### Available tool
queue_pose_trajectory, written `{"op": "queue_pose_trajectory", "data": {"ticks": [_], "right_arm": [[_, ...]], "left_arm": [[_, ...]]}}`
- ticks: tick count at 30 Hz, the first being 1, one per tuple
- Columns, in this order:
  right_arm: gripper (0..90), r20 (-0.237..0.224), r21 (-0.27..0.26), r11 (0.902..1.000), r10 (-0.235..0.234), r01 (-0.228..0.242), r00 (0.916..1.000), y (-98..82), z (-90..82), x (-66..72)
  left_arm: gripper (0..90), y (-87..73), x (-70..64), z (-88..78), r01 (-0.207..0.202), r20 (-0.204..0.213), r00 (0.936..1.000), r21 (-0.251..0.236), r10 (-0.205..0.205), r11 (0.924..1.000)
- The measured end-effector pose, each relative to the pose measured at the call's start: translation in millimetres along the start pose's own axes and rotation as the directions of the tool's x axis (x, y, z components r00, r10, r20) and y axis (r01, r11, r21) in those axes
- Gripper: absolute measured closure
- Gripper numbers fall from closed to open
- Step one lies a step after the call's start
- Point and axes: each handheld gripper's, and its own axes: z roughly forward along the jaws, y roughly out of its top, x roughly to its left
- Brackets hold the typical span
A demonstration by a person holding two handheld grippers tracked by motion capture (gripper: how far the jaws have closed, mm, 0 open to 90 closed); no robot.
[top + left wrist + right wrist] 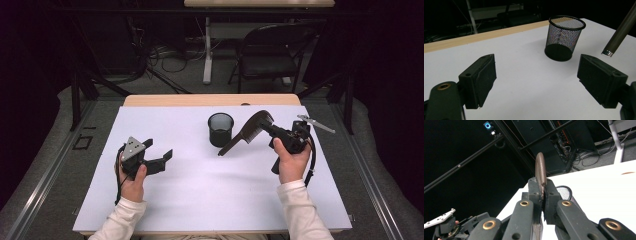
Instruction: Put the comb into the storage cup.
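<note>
The right gripper [267,126] is clamped tight on a dark brown comb [248,132] — its pads [549,202] pinch the comb's spine, and the comb stands edge-on between them in the right gripper view [540,173]. From above, the comb slants down toward seven o'clock, its handle tip hanging just beside the black mesh pen cup [220,129], at the cup's four o'clock. The left gripper [159,153] holds nothing — its jaws stand wide apart over the white table cover [210,195], well apart from the cup, which sits at its two o'clock.
</note>
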Motion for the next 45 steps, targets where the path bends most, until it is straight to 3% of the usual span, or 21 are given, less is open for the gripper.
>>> {"op": "queue_pose_trajectory", "data": {"ticks": [11,19,31,36,45], "right_arm": [[87.3,0.030,0.028,0.9995,-0.017,0.016,0.9994,23.6,17.6,4.2],[87.3,0.059,0.048,0.9975,-0.055,0.053,0.9967,44.9,30.1,13.9],[87.3,0.103,0.044,0.9950,-0.094,0.090,0.9901,73.1,48.5,25.6],[87.3,0.122,0.039,0.9938,-0.108,0.104,0.9866,80.3,58.3,28.6],[87.3,0.148,0.029,0.9958,-0.090,0.087,0.9849,80.1,71.5,24.4]], "left_arm": [[15.7,-1.9,2.9,-6.7,-0.009,-0.016,0.9998,0.001,0.009,1.0000],[15.7,-3.1,4.0,-9.6,-0.004,-0.025,0.9997,-0.003,0.004,1.0000],[15.7,-3.7,6.0,-11.9,0.005,-0.025,0.9997,-0.007,-0.005,1.0000],[15.7,-3.7,6.1,-11.9,0.004,-0.025,0.9997,-0.006,-0.004,1.0000],[15.7,-3.7,6.1,-11.9,0.003,-0.022,0.9997,-0.006,-0.003,1.0000]]}}
